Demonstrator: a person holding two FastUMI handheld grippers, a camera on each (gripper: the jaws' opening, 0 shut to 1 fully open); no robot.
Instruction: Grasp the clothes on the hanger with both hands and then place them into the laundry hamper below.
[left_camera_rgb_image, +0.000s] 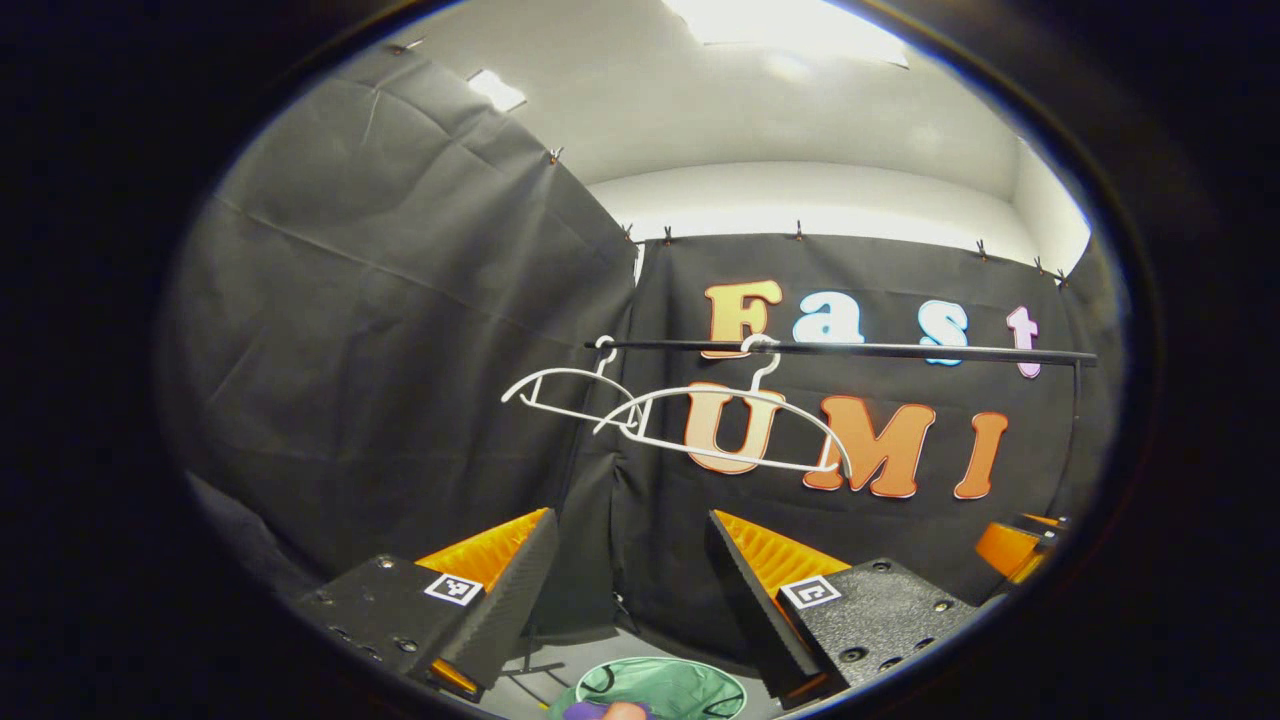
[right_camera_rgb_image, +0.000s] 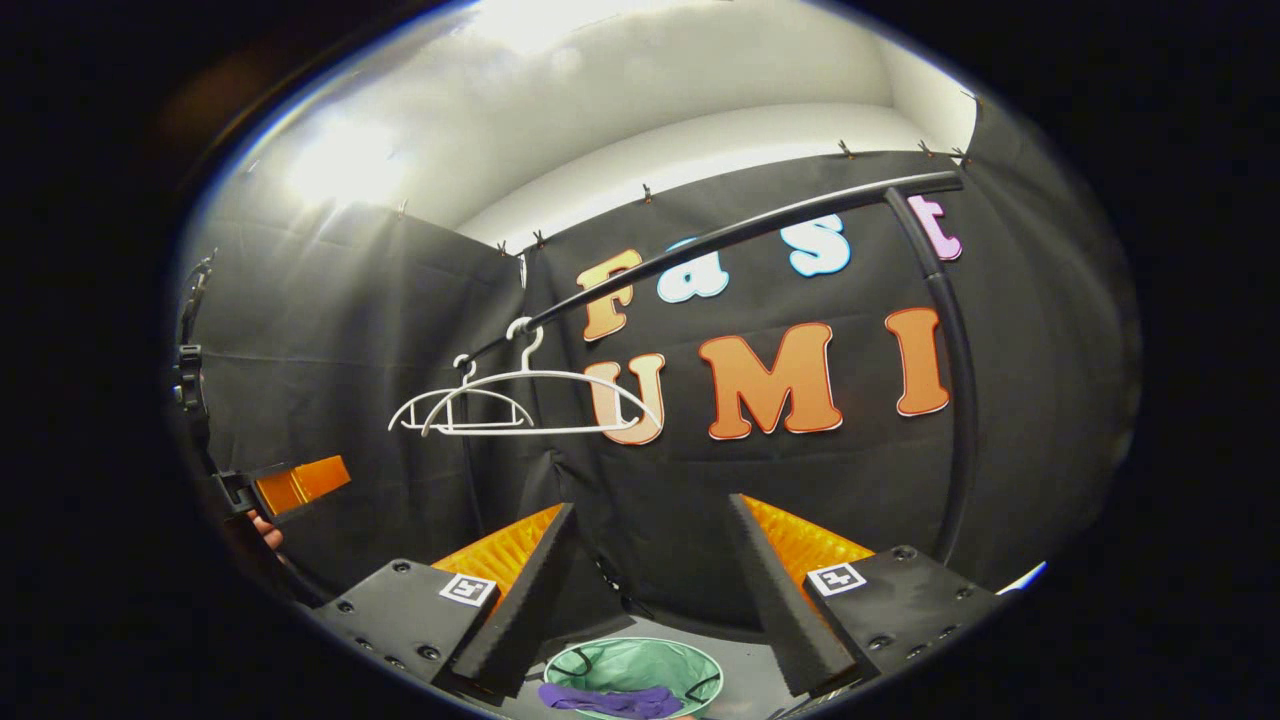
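Hangers come first on the left: two white hangers (left_camera_rgb_image: 690, 425) hook over one black rail (left_camera_rgb_image: 840, 350), and both are bare. They hang there because the rail keeps them up off the floor, ready for clothes. I think the clothes have already come off them.

Lower down, in the left gripper view, the left gripper (left_camera_rgb_image: 630, 590) has its two fingers spread wide apart with nothing between them. Past those fingers, low on the floor, sits one green hamper (left_camera_rgb_image: 665, 690). A bit of purple cloth (left_camera_rgb_image: 585, 710) lies at its near edge.

Over at the far right of that view, part of the right gripper shows.

In the right gripper view, the same two hangers (right_camera_rgb_image: 525, 400) hang at the left end of the rail (right_camera_rgb_image: 720, 235). The right gripper (right_camera_rgb_image: 650, 590) is also wide open and holds nothing. Both grippers are held up high, above the hamper (right_camera_rgb_image: 635, 665), and I think that is because they have just let go. The purple cloth (right_camera_rgb_image: 610, 700) lies over the hamper's front rim, so it looks as if the job is nearly done.

So: two hangers, one rail, two grippers, one hamper, one piece of clothing.
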